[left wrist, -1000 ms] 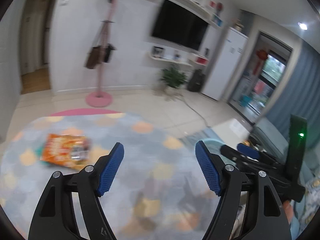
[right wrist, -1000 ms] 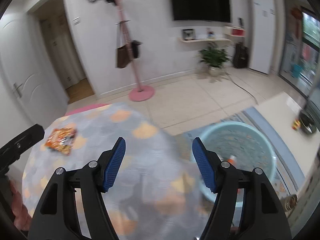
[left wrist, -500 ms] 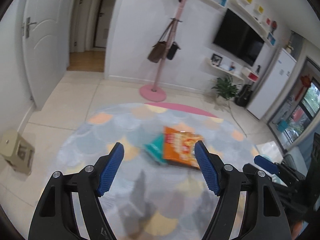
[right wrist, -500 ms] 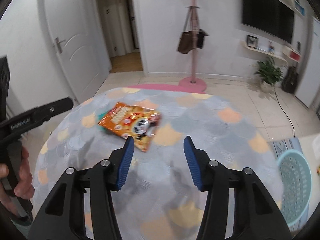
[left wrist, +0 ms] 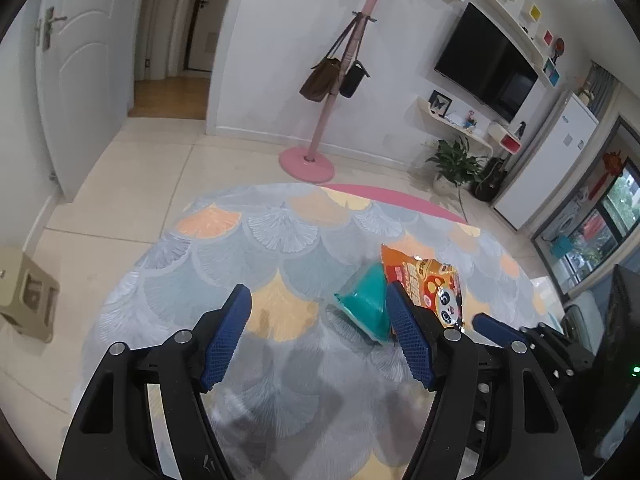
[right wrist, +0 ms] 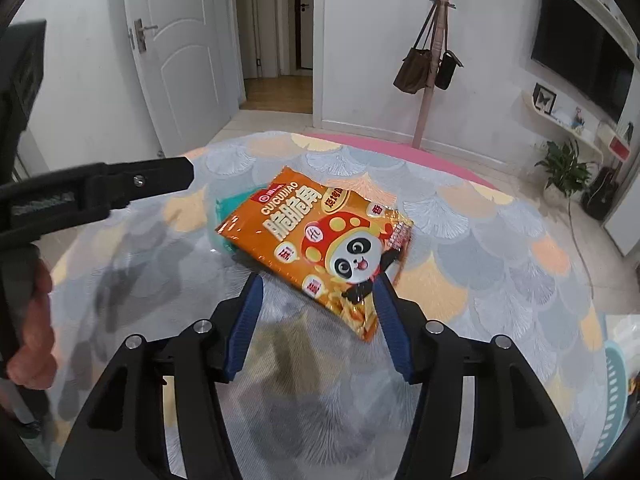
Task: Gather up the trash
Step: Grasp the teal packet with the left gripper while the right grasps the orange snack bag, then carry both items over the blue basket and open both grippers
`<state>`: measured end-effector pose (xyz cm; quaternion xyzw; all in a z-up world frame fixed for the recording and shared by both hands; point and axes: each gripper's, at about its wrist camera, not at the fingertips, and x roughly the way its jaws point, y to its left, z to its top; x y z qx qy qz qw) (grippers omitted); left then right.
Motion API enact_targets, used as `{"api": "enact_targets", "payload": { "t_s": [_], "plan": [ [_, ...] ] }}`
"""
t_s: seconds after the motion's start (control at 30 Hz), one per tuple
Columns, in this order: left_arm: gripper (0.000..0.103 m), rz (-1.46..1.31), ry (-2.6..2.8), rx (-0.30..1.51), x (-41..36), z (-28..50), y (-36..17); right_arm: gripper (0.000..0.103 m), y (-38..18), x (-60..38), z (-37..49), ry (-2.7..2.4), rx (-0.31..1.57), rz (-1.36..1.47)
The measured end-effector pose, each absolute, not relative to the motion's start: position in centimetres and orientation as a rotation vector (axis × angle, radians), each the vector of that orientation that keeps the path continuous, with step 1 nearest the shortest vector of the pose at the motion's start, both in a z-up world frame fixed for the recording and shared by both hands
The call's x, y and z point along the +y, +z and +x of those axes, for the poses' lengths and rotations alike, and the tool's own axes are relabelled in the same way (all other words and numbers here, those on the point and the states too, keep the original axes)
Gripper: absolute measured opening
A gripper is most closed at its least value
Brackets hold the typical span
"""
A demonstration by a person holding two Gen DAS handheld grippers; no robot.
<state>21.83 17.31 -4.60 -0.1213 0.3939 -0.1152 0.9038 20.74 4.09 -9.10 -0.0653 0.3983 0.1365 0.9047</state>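
Round scallop-patterned rug (right wrist: pixel 460 240) on tiled floor carries the orange snack bag (right wrist: pixel 320 240), overlapping a teal packet (left wrist: pixel 366 298). Right hand-held gripper (right wrist: pixel 318 314) hovers with jaws apart, having just widened, straddling the bag's near corner; lower squarely before closing. Left hand-held gripper (left wrist: pixel 320 328), narrowing, holds nothing.

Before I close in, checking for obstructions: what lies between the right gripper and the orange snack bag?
Only bare rug. In the right wrist view, the snack bag lies just beyond the right gripper.

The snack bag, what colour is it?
Orange snack bag with a panda picture; the right wrist view shows it best.
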Motion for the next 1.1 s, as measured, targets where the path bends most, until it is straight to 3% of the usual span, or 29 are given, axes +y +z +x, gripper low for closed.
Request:
{"api": "enact_targets", "payload": {
  "t_s": [0.1,0.13,0.2,0.3,0.67,0.77,0.9,1.1],
  "plan": [
    [0.067,-0.244,-0.26,0.812,17.0,22.3,-4.7,0.049,-9.5,4.3,21.9,0.286,0.837,-0.127],
    [0.067,-0.244,-0.27,0.811,17.0,22.3,-4.8,0.032,-9.6,4.3,22.2,0.283,0.84,-0.128],
    [0.067,-0.244,-0.295,0.808,16.7,22.6,-5.0,0.012,-10.0,4.0,22.7,0.301,0.861,-0.115],
    [0.068,-0.224,-0.333,0.803,16.1,22.9,-5.1,0.005,-9.8,3.0,22.6,0.302,0.846,-0.072],
    [0.072,-0.061,-0.342,0.899,10.8,23.9,-7.2,0.002,-7.9,-1.3,20.2,0.284,0.789,0.0],
    [0.063,-0.044,-0.312,0.925,10.1,24.1,-7.6,0.002,-7.4,-2.1,19.4,0.279,0.772,0.002],
    [0.039,-0.014,-0.293,0.95,9.3,23.9,-8.0,0.002,-6.6,-3.4,17.9,0.288,0.733,0.031],
    [0.038,-0.036,-0.359,0.878,8.0,21.7,-6.3,0.002,-5.2,-5.4,16.1,0.27,0.698,0.074]
  ]
}}
